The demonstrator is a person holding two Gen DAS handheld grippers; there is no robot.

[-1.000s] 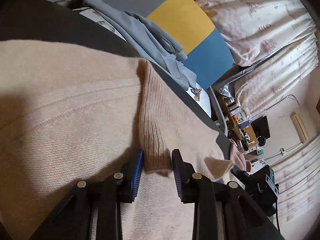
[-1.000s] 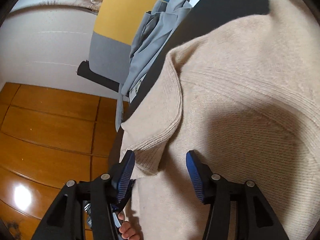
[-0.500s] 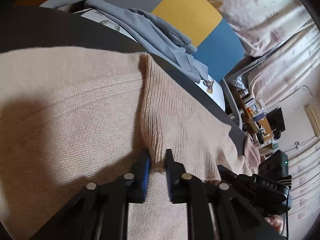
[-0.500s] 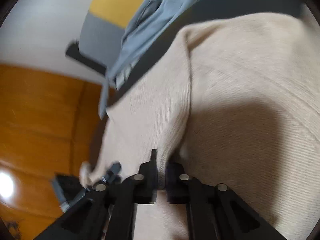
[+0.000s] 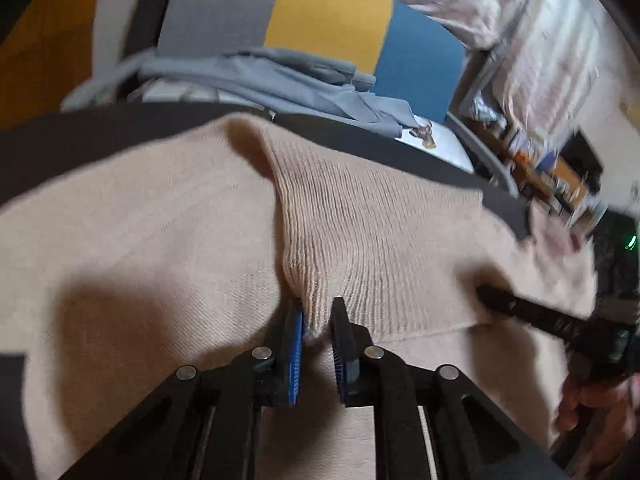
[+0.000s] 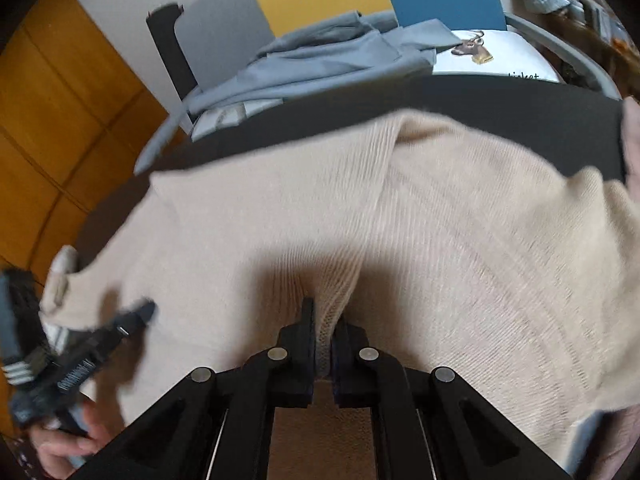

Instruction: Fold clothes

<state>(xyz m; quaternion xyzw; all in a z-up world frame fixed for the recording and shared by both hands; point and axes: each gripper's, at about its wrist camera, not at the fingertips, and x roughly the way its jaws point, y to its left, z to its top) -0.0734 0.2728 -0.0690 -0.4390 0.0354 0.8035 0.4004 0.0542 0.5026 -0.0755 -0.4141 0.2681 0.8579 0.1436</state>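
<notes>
A grey, yellow and blue panel [image 5: 320,24] stands before patterned curtains [image 5: 532,40].

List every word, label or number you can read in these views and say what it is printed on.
"...inkeet" or similar, only partly legible: dark lettering on the white deer-print fabric under the stag picture, its start hidden by the black surface's edge.
White lettering on the left gripper's black body in the right wrist view: too blurred to read.
Nothing readable on the beige sweater, the grey garment or the colour-block panel.
</notes>
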